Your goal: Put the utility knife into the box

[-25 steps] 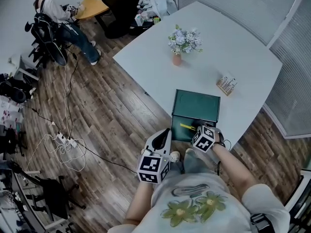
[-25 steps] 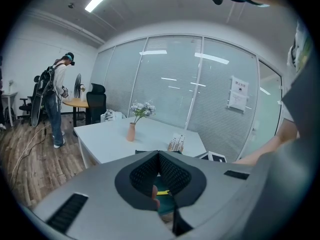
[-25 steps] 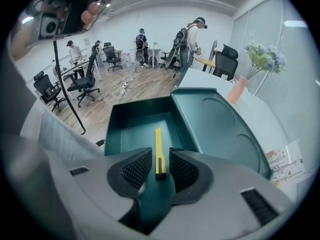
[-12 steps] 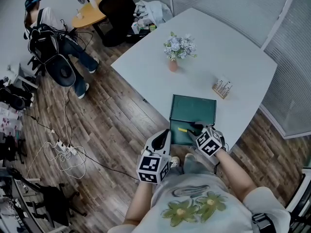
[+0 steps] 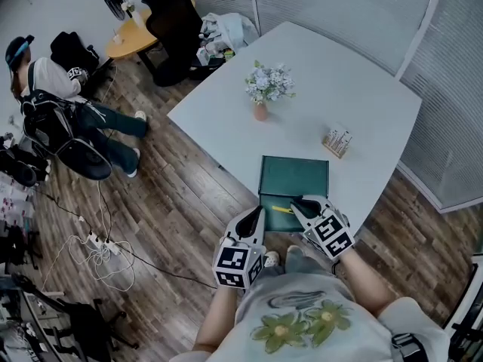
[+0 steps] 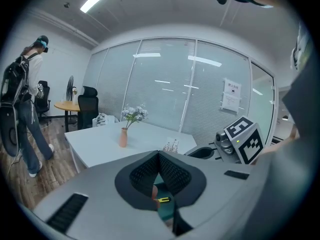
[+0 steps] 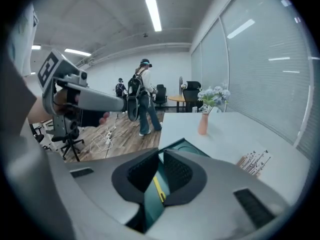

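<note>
Jaws of my right gripper (image 5: 296, 202) closing about the yellow utility knife (image 5: 283, 210) at the green box (image 5: 294, 175); I should centre it, my left gripper (image 5: 258, 213) idle, jaws together.

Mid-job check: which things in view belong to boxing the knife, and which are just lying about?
Part of the job:
- yellow utility knife, between the closing jaws of the right gripper
- green box, open on the white table

Lying about:
- vase of flowers
- small holder of sticks
- cables on the floor
</note>
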The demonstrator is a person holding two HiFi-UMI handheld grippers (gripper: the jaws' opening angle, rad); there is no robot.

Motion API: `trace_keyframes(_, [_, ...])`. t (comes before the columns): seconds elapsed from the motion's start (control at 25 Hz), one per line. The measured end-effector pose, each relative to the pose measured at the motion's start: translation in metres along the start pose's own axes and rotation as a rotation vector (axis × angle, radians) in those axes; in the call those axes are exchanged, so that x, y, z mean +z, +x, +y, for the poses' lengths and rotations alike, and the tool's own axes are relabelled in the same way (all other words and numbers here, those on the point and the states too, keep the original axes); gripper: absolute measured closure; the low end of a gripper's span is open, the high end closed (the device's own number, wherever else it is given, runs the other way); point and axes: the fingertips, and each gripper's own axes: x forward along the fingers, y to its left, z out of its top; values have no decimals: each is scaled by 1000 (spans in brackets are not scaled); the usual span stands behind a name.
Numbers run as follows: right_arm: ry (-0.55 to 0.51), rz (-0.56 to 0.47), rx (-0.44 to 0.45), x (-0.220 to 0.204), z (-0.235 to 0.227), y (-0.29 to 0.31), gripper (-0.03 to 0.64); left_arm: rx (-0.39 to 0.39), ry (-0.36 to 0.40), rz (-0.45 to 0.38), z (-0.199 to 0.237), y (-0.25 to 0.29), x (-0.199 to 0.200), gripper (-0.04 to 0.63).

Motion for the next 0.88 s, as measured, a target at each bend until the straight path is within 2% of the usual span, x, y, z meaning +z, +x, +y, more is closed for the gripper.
trace_keyframes(0.04, [8, -24, -7, 5, 0, -4, 609, -6, 2, 0, -2, 1, 0, 595])
trace_keyframes(0.44, [33, -169, -58, 34, 3, -42, 612, -51, 35, 1, -23, 10, 5, 595])
trace_keyframes(0.88, [29, -213, -99, 38, 8, -65, 614, -87, 58, 5, -40, 11, 5, 595])
